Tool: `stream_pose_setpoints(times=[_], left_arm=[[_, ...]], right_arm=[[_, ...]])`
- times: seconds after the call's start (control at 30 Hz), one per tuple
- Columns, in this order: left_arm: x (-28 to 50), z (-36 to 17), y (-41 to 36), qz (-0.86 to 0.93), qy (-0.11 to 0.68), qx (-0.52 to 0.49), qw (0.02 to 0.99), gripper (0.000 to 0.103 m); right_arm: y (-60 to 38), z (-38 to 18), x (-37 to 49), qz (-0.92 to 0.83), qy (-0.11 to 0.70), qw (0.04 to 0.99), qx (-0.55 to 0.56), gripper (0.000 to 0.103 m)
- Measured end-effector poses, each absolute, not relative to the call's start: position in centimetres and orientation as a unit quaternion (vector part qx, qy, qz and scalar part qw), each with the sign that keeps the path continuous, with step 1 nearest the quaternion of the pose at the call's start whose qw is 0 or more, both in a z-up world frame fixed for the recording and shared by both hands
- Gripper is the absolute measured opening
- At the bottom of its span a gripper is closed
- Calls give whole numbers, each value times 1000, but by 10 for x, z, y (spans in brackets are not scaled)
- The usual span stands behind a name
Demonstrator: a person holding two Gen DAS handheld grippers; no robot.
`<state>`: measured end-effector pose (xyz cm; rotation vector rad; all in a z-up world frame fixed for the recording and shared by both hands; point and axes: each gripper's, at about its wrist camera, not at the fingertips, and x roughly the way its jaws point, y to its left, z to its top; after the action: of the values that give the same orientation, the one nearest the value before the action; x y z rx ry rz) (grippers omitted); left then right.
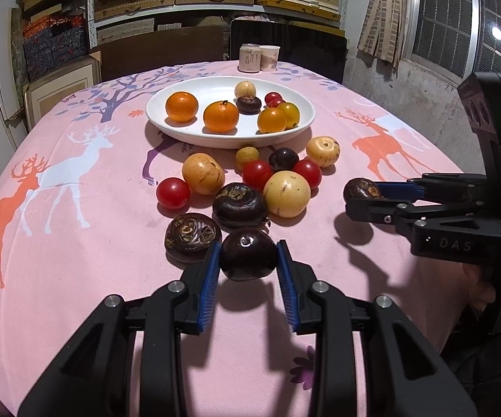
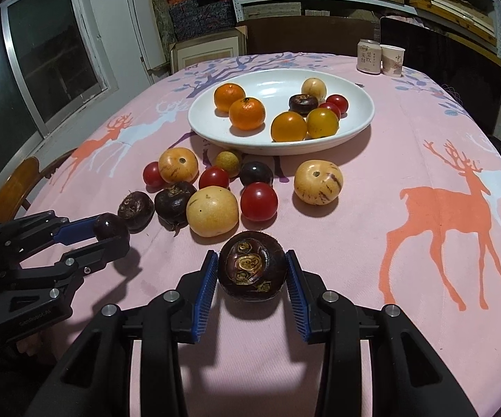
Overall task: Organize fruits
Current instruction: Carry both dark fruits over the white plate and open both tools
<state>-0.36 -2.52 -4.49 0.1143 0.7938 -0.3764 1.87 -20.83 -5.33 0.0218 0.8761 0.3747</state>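
My left gripper (image 1: 248, 253) is shut on a smooth dark purple fruit (image 1: 248, 259), held just above the pink tablecloth. It shows again in the right wrist view as the left gripper (image 2: 111, 232). My right gripper (image 2: 252, 264) is shut on a dark water chestnut (image 2: 252, 271), also a little above the cloth, to the right of the left one. A white plate (image 1: 153, 111) farther back holds two tangerines (image 1: 221, 116), yellow and red tomatoes and a chestnut. Loose fruit lies between plate and grippers: red tomatoes (image 1: 173, 193), pale yellow fruits (image 1: 287, 193), dark chestnuts (image 1: 240, 205).
A drink can (image 1: 249, 57) and a paper cup (image 1: 270, 57) stand at the table's far edge, before a dark chair back. A wooden chair (image 2: 14, 187) is at the table's left side. Shelves of boxes fill the back wall. Bare cloth lies right of the fruit.
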Motion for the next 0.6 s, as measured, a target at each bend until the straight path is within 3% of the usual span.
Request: stream_pose_setpoints(times=[0.6], left_arm=[[18, -18, -34, -187, 369, 58, 909, 32]], right_arm=[[-242, -36, 33, 178, 402, 897, 50, 39]])
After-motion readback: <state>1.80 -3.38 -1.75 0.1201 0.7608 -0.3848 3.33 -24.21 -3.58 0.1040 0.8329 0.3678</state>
